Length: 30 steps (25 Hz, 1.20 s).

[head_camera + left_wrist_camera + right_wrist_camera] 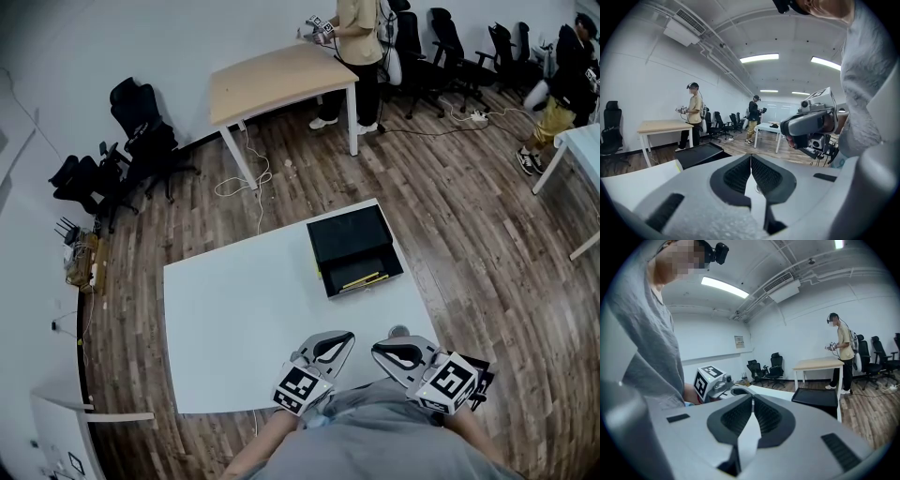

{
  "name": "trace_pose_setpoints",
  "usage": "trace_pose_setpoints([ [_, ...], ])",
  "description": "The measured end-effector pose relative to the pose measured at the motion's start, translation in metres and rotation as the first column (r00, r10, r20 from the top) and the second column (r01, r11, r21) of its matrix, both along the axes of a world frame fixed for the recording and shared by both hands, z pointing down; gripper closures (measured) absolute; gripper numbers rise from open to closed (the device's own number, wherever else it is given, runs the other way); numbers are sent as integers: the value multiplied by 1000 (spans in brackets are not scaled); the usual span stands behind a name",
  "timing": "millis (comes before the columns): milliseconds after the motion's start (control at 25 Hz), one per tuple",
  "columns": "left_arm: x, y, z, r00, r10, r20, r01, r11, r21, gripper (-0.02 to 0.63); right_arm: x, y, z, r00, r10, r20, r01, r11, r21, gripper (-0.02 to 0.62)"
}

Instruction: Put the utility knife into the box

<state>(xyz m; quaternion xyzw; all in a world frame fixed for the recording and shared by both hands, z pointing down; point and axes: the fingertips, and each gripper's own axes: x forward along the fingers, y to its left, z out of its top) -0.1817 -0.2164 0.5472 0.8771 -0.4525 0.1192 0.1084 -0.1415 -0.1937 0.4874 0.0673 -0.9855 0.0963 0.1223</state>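
A black box (354, 248) stands open at the right side of the white table (234, 319). The yellow utility knife (364, 279) lies inside it, along its near wall. My left gripper (349, 336) and right gripper (375, 347) hover side by side over the table's near edge, short of the box, tips pointing toward each other. Both are shut with nothing between the jaws. The left gripper (751, 157) closes on empty air in the left gripper view, with the box (701, 154) beyond it. In the right gripper view the right gripper (752, 398) is likewise empty and the box (818, 397) sits at the right.
A small grey round object (399, 331) lies on the table by the right gripper. A wooden table (277, 80) stands behind, with a person (356, 37) beside it. Office chairs (141, 131) line the left wall and cables trail on the floor.
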Motion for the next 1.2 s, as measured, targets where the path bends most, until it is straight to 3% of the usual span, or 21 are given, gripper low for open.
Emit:
trace_pose_setpoints([
  [520, 24, 24, -23, 998, 54, -14, -53, 998, 46, 588, -1, 7, 4, 1000, -6, -8, 6, 1000, 4, 563],
  [1200, 20, 33, -24, 999, 43, 1, -43, 997, 59, 588, -2, 12, 8, 1000, -4, -24, 4, 1000, 17, 565],
])
